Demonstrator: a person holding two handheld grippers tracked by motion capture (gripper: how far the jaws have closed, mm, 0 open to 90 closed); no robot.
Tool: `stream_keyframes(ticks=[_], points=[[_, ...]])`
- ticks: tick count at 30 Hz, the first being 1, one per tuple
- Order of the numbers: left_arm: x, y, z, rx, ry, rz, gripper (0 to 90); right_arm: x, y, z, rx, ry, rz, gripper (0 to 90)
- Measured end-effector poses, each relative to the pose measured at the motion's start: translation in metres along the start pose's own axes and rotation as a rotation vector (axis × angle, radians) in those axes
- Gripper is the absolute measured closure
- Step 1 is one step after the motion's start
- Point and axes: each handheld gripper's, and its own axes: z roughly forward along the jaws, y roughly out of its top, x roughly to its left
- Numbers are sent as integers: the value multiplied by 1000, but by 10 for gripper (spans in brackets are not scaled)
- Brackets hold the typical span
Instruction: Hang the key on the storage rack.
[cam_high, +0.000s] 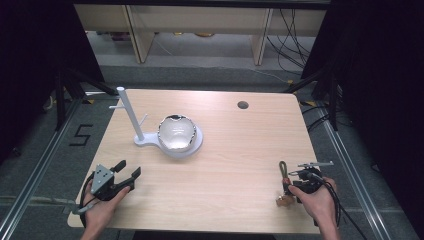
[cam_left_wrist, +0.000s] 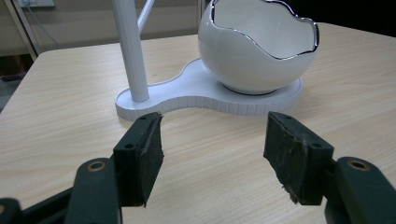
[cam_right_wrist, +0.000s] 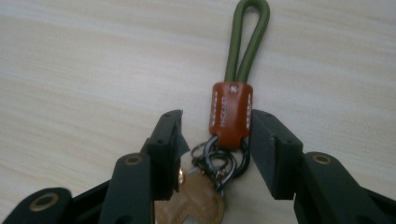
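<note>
While the left gripper (cam_high: 128, 172) waits open and empty, the right gripper (cam_right_wrist: 215, 140) stands open astride the keychain (cam_right_wrist: 230, 112) lying on the table's (cam_high: 230, 150) near-right corner, a light, floppy thing best pinched at its stiff leather tab.

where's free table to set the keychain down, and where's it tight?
Free: the table between the left gripper and right gripper, and its far right by the round hole. Tight: far left, around the white stand and bowl. The keychain lies between the right jaws.
</note>
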Motion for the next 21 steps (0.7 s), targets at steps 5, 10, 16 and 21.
stream_keyframes(ticks=[5, 10, 16, 21], points=[[0, -1, 1, -1, 4, -3, 363, 3, 4, -1, 62, -1, 21, 527], [0, -2, 0, 12, 3, -2, 364, 0, 12, 1, 101, -31, -3, 522], [-1, -3, 0, 0, -1, 2, 364, 0, 20, 6, 134, -28, -8, 523], [-1, -4, 1, -3, -3, 2, 364, 0, 27, 7, 174, -37, 18, 527]])
